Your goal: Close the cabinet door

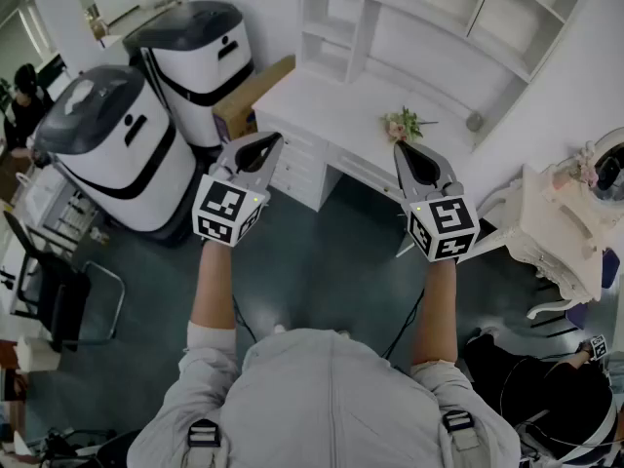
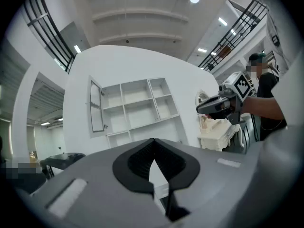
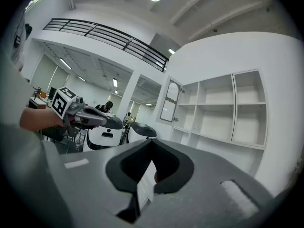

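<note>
Jaws together and empty, the grey left gripper (image 1: 265, 144) and right gripper (image 1: 405, 154) faced the white framed cabinet door (image 3: 170, 100), seemingly light, stiff, best pushed at its free edge.

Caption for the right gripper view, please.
Empty, shut right tool faces the white shelf unit, cabinet door standing open at its left.
</note>
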`<state>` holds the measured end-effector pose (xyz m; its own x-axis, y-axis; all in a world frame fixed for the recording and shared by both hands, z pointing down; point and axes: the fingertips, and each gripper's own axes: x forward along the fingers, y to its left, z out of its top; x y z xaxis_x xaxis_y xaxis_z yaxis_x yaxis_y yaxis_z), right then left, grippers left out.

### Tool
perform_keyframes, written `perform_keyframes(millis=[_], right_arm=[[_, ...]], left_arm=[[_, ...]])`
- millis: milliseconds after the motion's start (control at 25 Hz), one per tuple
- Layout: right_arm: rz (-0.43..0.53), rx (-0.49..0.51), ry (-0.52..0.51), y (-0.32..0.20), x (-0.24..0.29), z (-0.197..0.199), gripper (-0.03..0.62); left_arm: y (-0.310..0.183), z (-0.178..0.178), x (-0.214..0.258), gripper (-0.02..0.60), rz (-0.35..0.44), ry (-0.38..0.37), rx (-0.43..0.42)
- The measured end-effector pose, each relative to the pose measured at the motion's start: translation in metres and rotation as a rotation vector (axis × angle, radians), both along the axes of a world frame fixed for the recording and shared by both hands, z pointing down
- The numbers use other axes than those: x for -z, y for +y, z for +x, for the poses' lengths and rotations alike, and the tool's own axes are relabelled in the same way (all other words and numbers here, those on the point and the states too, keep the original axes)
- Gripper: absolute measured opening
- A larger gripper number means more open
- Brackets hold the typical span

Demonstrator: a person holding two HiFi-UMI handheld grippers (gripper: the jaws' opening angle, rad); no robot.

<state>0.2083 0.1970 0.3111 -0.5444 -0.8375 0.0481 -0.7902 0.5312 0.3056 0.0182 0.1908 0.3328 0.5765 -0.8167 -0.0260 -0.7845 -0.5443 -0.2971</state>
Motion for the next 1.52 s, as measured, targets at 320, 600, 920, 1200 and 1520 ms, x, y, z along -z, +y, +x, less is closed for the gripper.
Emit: perform_keyframes(millis=[320,600,920,1200,1520], right_arm=[[-0.001,0.114,-0.052,0.0,0.004,-0.054,0.002],[-0.015,0.07,-0.141,-0.022,-0.006,-0.088,0.0],[-0.032,0.048,-0.106,-0.07,-0.006,-0.109,0.0],[-0.024,0.089,-0.124,-0.159,-0.002,-0.107,0.0],[-0.028,0.161,-0.119,-0.286,0.021,-0.084,0.0]], left_arm=[[-0.012,-0.039,-0.003,0.018,-0.014,0.031,0.014],[-0.029,-0.077,-0.011,0.018,-0.022,0.03,-0.015],[-0.085,-0.116,-0.015,0.018,-0.057,0.085,0.039],[-0.166,-0.108,-0.01,0.018,-0.044,0.058,0.064],[-0.286,-0.074,0.013,0.018,-0.034,0.09,0.096]])
